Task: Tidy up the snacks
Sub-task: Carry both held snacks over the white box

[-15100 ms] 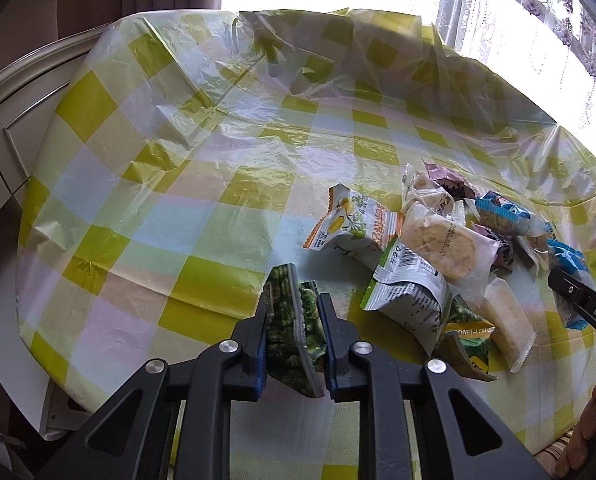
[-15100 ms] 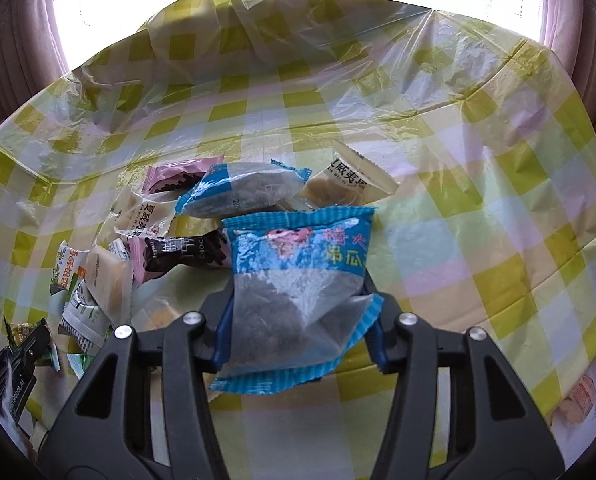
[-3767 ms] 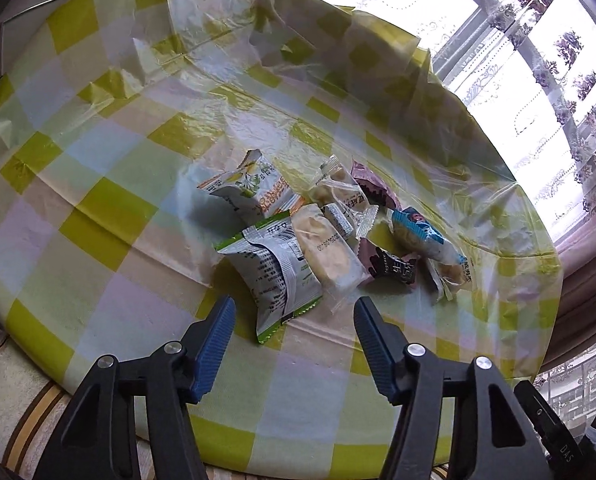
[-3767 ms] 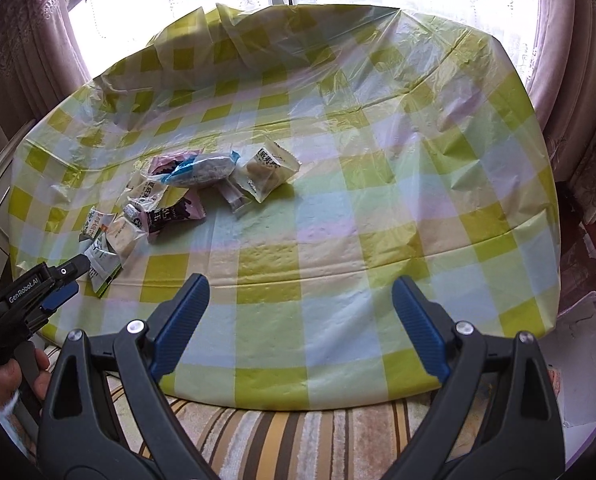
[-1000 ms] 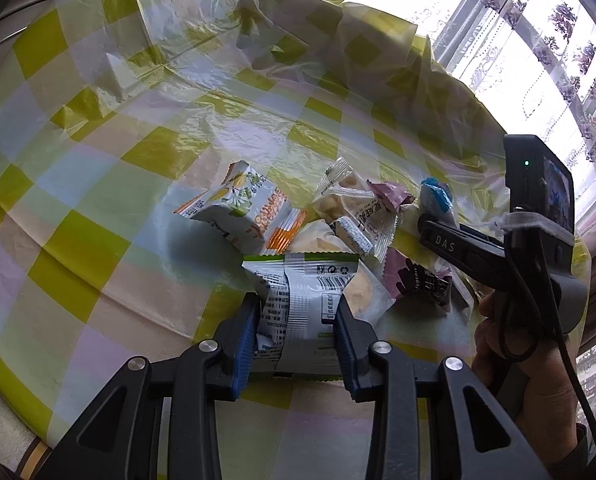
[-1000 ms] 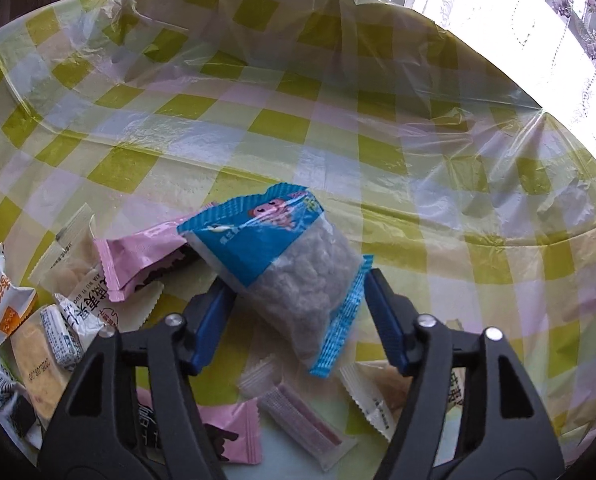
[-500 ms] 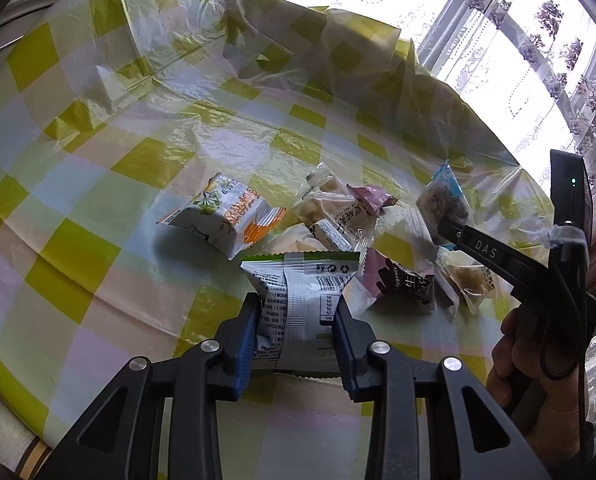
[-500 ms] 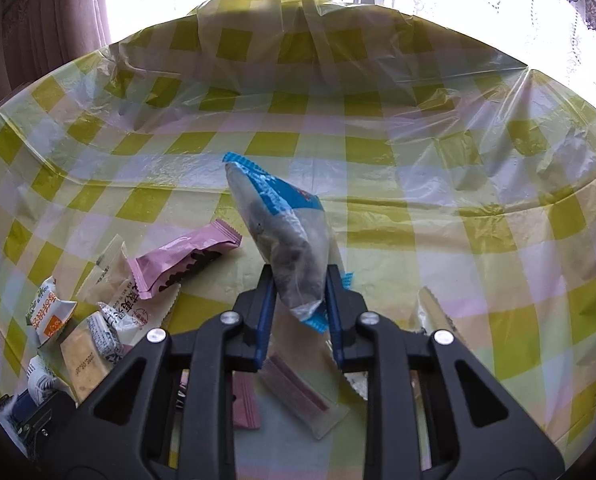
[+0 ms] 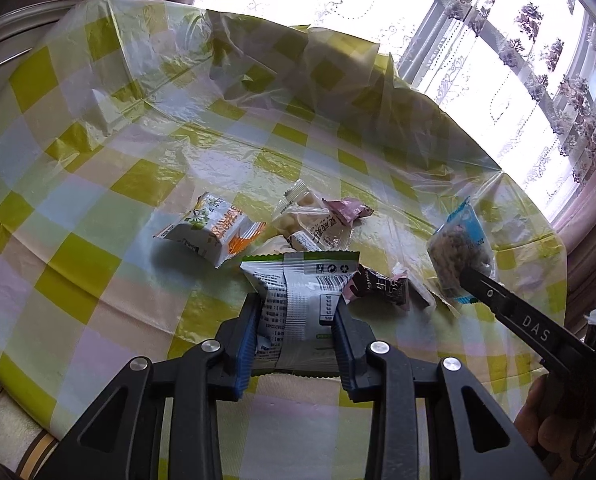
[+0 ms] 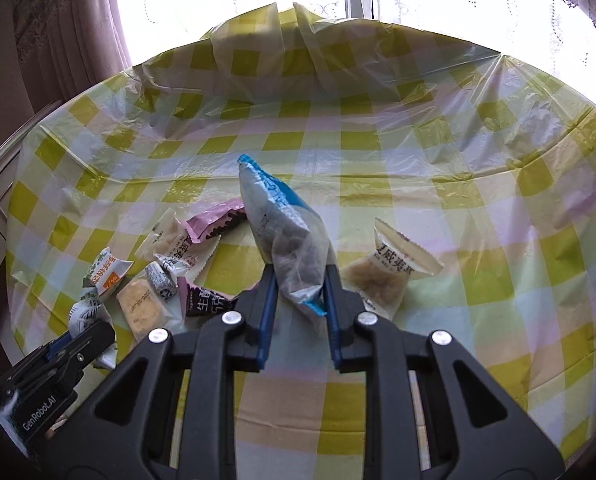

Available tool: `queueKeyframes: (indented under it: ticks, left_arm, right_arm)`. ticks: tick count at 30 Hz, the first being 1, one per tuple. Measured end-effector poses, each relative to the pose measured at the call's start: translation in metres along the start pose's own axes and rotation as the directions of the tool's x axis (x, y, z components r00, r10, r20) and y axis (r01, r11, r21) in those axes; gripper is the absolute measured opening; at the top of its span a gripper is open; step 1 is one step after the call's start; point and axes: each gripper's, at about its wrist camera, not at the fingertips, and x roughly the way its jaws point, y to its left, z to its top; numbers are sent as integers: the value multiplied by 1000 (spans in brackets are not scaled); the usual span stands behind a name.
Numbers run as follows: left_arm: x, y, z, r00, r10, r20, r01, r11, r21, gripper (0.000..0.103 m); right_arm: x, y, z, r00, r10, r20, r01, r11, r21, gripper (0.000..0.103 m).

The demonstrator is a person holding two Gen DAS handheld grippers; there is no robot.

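My left gripper (image 9: 296, 312) is shut on a white and green snack packet (image 9: 303, 300) at the near side of the snack pile. My right gripper (image 10: 299, 280) is shut on a blue and clear snack bag (image 10: 284, 236) and holds it upright above the table; the bag also shows in the left wrist view (image 9: 457, 254). An orange and white packet (image 9: 214, 230), a clear cracker packet (image 9: 311, 226), a pink wrapper (image 9: 347, 214) and a dark wrapper (image 9: 377, 286) lie on the checked tablecloth (image 9: 98, 208).
A lone beige cracker packet (image 10: 393, 270) lies right of the held bag. A biscuit packet (image 10: 144, 308) and small wrapped sweets (image 10: 162, 282) lie in the pile at left. The left gripper (image 10: 70, 350) shows at the lower left. Window and curtains stand behind the table.
My right gripper has lifted the blue bag higher and drawn it away from the pile to the right. My left gripper stays shut on the white and green packet, raised slightly.
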Motion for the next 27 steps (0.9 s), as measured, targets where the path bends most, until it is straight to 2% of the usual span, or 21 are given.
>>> queueKeyframes:
  ticks: [12, 20, 27]
  left_arm:
    - [-19, -24, -12, 999, -38, -14, 39, 998, 48, 35]
    - [-26, -59, -30, 991, -102, -82, 111, 988, 104, 35]
    - [-29, -103, -51, 972, -172, -161, 200, 963, 178, 35]
  right_arm:
    - [-53, -27, -52, 999, 22, -39, -19, 997, 73, 26]
    - [-87, -57, -80, 998, -11, -60, 18, 993, 115, 26]
    - [-113, -94, -105, 994, -51, -93, 66, 985, 160, 26]
